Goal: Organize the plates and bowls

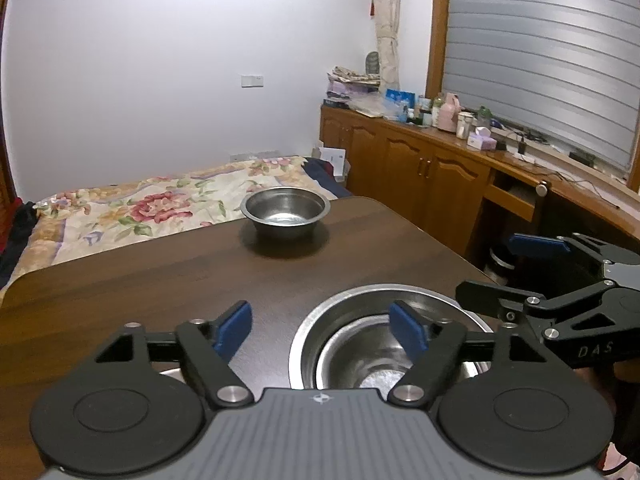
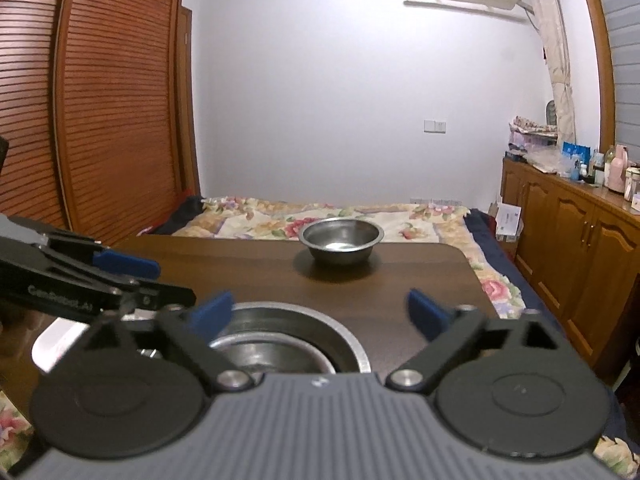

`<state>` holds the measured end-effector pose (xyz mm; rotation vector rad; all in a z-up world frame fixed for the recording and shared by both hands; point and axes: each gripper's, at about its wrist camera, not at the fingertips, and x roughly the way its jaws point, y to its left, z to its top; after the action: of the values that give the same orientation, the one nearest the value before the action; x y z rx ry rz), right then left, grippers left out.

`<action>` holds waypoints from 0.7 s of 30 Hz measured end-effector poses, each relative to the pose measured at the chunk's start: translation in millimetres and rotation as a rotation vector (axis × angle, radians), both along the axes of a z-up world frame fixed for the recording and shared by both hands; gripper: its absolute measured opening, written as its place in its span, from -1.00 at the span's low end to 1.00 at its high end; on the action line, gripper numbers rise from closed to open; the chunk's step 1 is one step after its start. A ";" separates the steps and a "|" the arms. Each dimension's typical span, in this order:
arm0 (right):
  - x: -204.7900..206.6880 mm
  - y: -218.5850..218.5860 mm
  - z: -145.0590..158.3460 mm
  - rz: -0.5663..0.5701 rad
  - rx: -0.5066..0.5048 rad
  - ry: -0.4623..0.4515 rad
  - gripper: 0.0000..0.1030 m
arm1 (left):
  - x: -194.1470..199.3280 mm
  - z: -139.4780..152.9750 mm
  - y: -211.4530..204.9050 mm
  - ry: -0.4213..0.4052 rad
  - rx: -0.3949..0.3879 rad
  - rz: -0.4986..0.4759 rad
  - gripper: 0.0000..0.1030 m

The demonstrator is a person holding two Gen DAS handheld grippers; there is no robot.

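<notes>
A small steel bowl [image 1: 286,210] stands alone at the far side of the dark wooden table [image 1: 140,276]; it also shows in the right wrist view [image 2: 341,240]. A larger steel bowl with a smaller one nested inside [image 1: 360,348] sits at the near edge, also in the right wrist view [image 2: 280,344]. My left gripper [image 1: 322,326] is open, its right finger over the nested bowls. My right gripper [image 2: 320,314] is open above the same bowls and appears at the right of the left wrist view [image 1: 520,272].
A bed with a floral quilt [image 1: 140,208] lies beyond the table. Wooden cabinets [image 1: 420,168] with clutter on top run along the right wall. A louvred wooden wardrobe [image 2: 100,120] stands at left. A white object [image 2: 60,340] lies on the table's near left.
</notes>
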<state>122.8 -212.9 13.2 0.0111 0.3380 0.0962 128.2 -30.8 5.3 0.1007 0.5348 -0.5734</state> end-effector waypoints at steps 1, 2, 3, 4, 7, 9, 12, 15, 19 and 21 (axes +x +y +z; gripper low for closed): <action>0.9 -1.6 0.0 -0.001 0.006 -0.002 1.00 | 0.8 0.7 0.1 -0.002 0.000 0.006 0.67; 2.1 -3.5 -0.2 -0.003 0.012 -0.003 1.00 | 1.4 1.5 0.7 -0.003 -0.001 0.011 0.73; 3.5 -4.9 -0.3 -0.007 0.013 0.000 1.00 | 2.3 2.3 1.7 -0.006 -0.002 0.014 0.75; 5.0 -5.8 -0.3 -0.013 0.010 0.000 1.00 | 2.9 3.3 2.4 -0.009 -0.003 0.018 0.77; 9.5 -7.7 0.5 -0.033 -0.010 -0.007 1.00 | 4.6 6.8 3.3 -0.018 -0.006 0.027 0.82; 10.4 -9.7 2.6 -0.036 -0.014 -0.014 1.00 | 6.3 9.2 3.2 -0.026 -0.004 0.031 0.83; 9.5 -12.0 6.2 -0.039 -0.019 -0.023 1.00 | 9.1 13.2 2.2 -0.037 -0.001 0.036 0.84; 9.1 -15.0 9.7 -0.038 -0.024 -0.033 1.00 | 14.2 16.9 1.2 -0.046 0.000 0.038 0.84; 12.3 -19.2 14.1 -0.028 -0.028 -0.035 1.00 | 27.7 21.1 -1.8 -0.049 0.001 0.037 0.85; 16.7 -23.2 17.1 -0.006 -0.029 -0.027 1.00 | 38.0 22.4 -2.3 -0.040 -0.014 0.034 0.85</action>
<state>139.6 -236.1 30.2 -0.0179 0.3119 0.0857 166.2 -33.1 27.8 0.0891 0.4927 -0.5414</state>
